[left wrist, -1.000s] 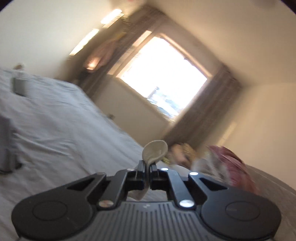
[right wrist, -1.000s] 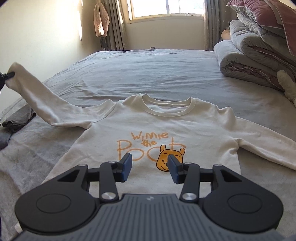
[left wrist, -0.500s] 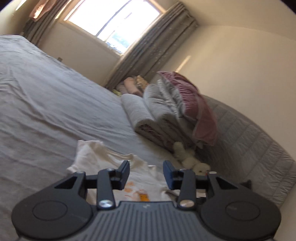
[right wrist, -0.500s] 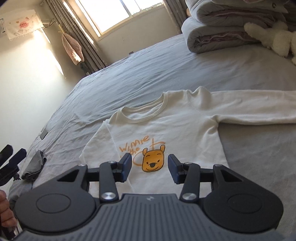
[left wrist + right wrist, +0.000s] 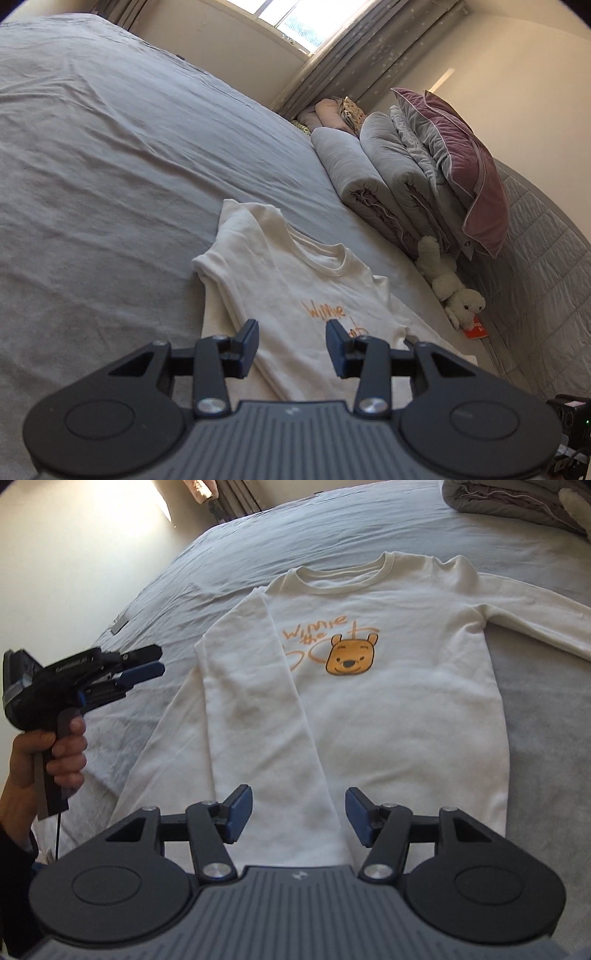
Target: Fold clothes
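Observation:
A cream sweatshirt (image 5: 388, 701) with an orange bear print lies front up on the grey bed (image 5: 332, 528). Its left sleeve (image 5: 251, 686) is folded down over the body; the other sleeve (image 5: 535, 616) stretches out to the right. My right gripper (image 5: 299, 812) hovers over the folded sleeve's lower end, jaws opening, nothing between them. My left gripper (image 5: 159, 661), held by a hand, hangs open and empty above the bed, left of the shirt. In the left wrist view the left gripper (image 5: 291, 343) points across the sweatshirt (image 5: 295, 288).
Folded grey duvets and a pink pillow (image 5: 461, 166) are stacked at the head of the bed, with a white plush toy (image 5: 454, 288) below them. A small grey object (image 5: 120, 624) lies on the sheet to the left. A quilted headboard (image 5: 546, 277) bounds that side.
The left gripper let go of the sleeve cuff, opened and sank; the sleeve now lies folded over the shirt's body. The right gripper tilted down toward the hem and its jaws widened.

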Available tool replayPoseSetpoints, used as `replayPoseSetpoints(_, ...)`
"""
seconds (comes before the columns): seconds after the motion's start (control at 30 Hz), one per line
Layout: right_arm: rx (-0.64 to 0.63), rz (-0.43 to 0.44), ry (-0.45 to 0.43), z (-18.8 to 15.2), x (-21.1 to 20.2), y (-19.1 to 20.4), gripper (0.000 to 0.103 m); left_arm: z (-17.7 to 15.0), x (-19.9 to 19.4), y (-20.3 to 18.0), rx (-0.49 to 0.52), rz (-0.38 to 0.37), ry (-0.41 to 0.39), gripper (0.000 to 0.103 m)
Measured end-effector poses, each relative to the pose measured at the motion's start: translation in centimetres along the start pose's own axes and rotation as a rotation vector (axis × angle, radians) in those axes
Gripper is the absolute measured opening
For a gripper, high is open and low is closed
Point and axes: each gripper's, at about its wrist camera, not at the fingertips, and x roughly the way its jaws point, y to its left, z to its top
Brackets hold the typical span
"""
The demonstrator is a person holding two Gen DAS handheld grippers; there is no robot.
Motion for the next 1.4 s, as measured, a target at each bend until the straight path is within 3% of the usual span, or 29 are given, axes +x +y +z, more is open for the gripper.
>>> replayPoseSetpoints(0.1, -0.011, -0.003, 0.02, -1.4, -0.1, -0.5, 0.058, -0.1, 0.3, 0.2, -0.006, -0.003, -0.011, 0.041)
replayPoseSetpoints(0.23, -0.015, -0.028, 0.009, -2.2, 0.0, -0.8, 0.014, -0.1, 1.5, 1.2, -0.059, 0.009, -0.012, 0.041)
replayPoseSetpoints(0.33, -0.004, 0.005, -0.034, -2.0, -1.4, -1.1, 0.007, -0.3, 1.8, 1.5, -0.063, 0.015, -0.009, 0.041)
replayPoseSetpoints(0.53, 0.014, -0.004, -0.117, -1.6, -4.8, -2.1, 0.006, -0.9, 2.6, 0.8, -0.001, 0.044, -0.003, 0.042)
replayPoseSetpoints(0.7, 0.069, 0.014, -0.085, -1.8, -3.5, -3.1, 0.007, -0.2, 3.5, 1.1, 0.021, 0.068, -0.024, 0.042)
replayPoseSetpoints(0.93, 0.131, -0.057, -0.075, -1.4, -2.9, -4.7, 0.01, 0.8, 3.7, 2.3, 0.028, 0.123, -0.052, 0.042)
replayPoseSetpoints(1.03, 0.058, -0.114, -0.051, -1.6, -2.1, -4.2, 0.015, 0.8, 3.3, 1.6, 0.086, 0.192, -0.075, 0.04)
replayPoseSetpoints(1.1, -0.004, -0.127, -0.081, -1.5, -2.6, -3.2, 0.016, 0.8, 3.2, 0.5, 0.143, 0.239, -0.087, 0.04)
replayPoseSetpoints(1.27, -0.11, -0.081, -0.175, -1.2, -4.3, -1.2, 0.016, -0.2, 3.5, -2.1, 0.285, 0.299, -0.086, 0.04)
replayPoseSetpoints(1.4, -0.21, -0.117, -0.134, -1.5, -3.4, 0.3, 0.016, -1.0, 4.5, -2.5, 0.358, 0.394, -0.036, 0.04)
